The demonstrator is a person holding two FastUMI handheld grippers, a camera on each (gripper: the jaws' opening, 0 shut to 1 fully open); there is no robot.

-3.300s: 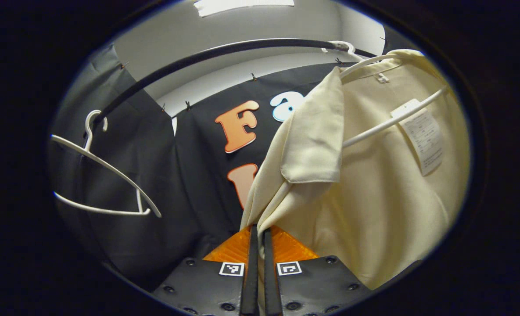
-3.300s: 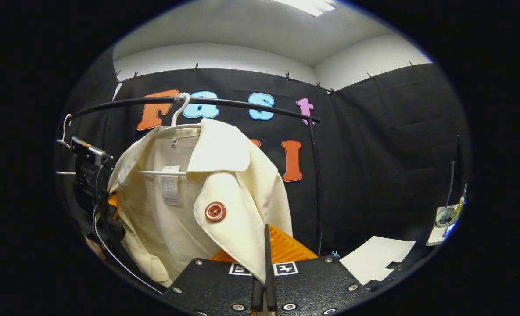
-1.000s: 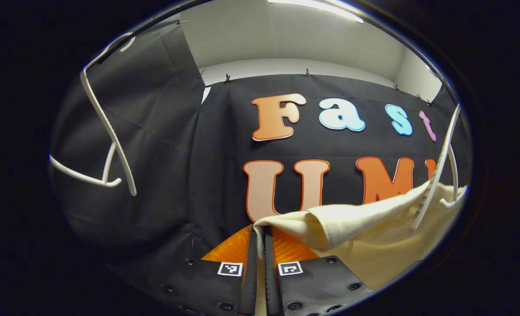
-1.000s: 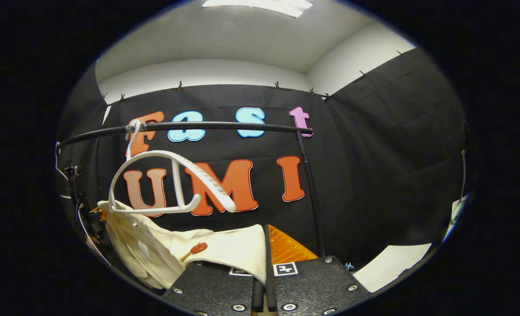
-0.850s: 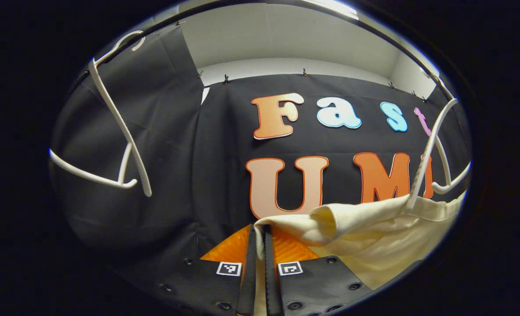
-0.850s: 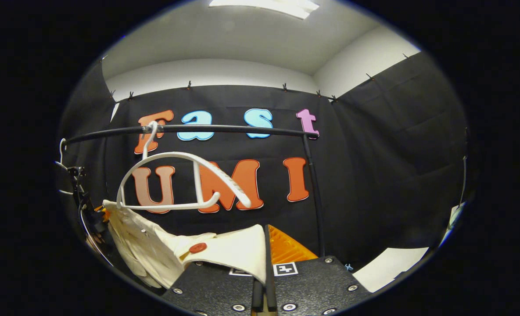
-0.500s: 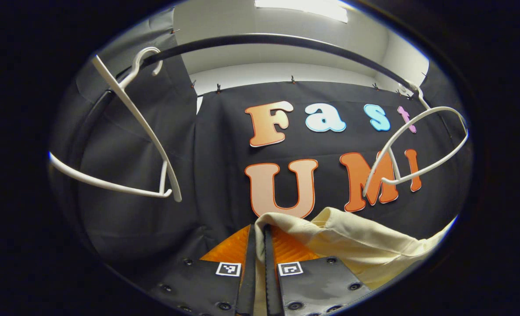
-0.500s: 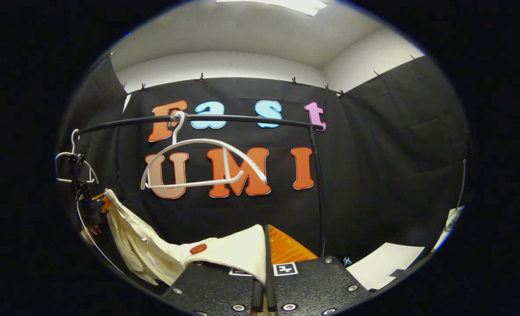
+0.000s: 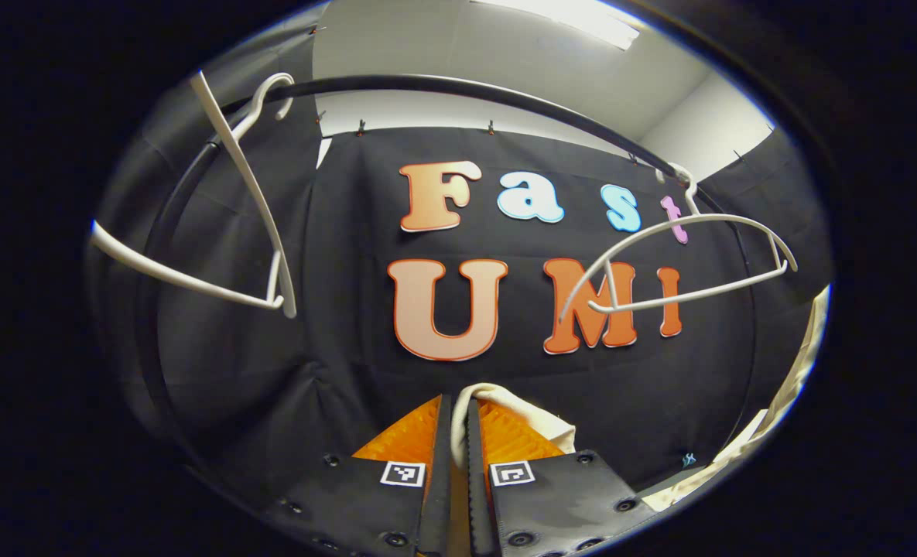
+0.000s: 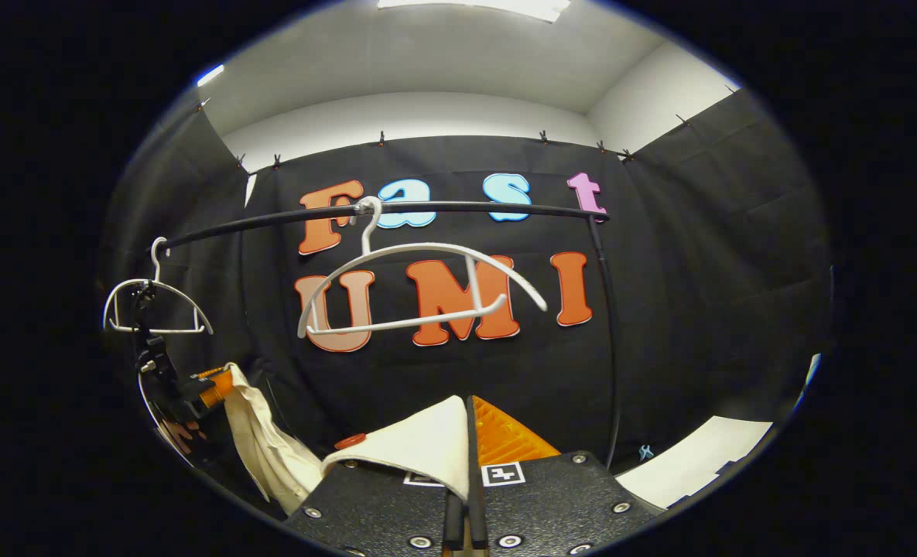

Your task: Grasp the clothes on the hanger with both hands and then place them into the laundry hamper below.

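Observation:
The cream jacket [image 10: 415,445], with a red button [image 10: 350,441], is off its hanger and sags between my two grippers. My right gripper [image 10: 464,424] is shut on the jacket's lapel at the bottom of the right gripper view. My left gripper [image 9: 458,408] is shut on a fold of the jacket [image 9: 520,414]; more of the cloth shows at the right edge [image 9: 802,360]. In the right gripper view the left gripper [image 10: 187,387] is low at the left with cloth [image 10: 261,445] hanging from it. The bare white hanger [image 10: 419,290] hangs on the black rail [image 10: 466,207] above the jacket.
A second bare white hanger [image 10: 152,305] hangs at the rail's left end, close by in the left gripper view [image 9: 226,216]. The rail's upright post [image 10: 613,340] stands to the right. A pale patch of floor [image 10: 698,460] lies at lower right.
The jacket has slid off the hanger, which now hangs bare on the rail. Both grippers have come down and back with the jacket still held.

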